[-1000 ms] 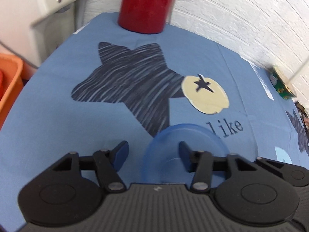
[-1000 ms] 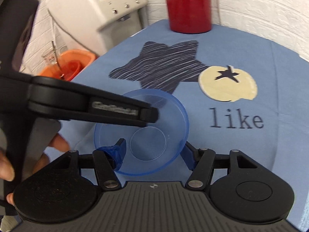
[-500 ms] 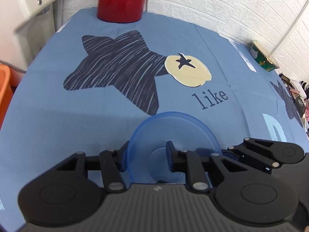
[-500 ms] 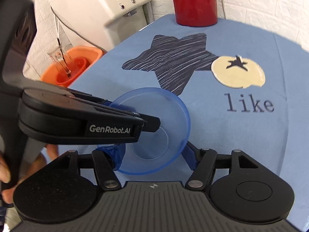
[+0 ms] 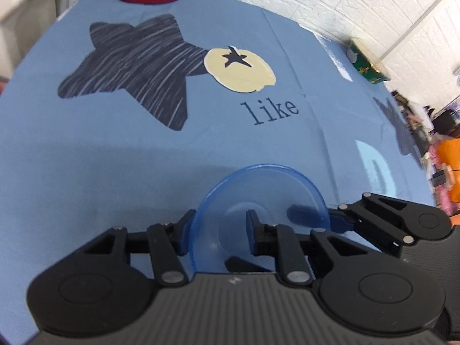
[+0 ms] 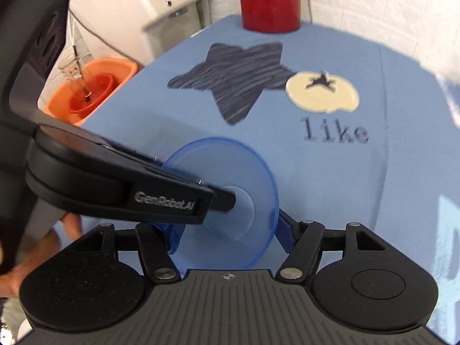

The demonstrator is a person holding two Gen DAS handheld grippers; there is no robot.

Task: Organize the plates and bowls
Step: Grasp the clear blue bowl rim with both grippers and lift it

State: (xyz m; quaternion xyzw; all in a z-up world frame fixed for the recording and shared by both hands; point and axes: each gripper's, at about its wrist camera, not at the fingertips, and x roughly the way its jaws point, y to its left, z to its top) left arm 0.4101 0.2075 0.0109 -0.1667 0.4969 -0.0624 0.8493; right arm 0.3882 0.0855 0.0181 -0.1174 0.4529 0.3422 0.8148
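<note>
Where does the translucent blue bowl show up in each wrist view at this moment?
Left wrist view: the blue bowl sits low, just right of centre, one wall between the left gripper fingers.
Right wrist view: the bowl lies low centre, straddled by the right gripper fingers, with the left gripper reaching in from the left.
Shared landmark: the printed word "like" on the blue tablecloth.

Left gripper pinched narrow, one finger over the other's span — right gripper spread wide.
</note>
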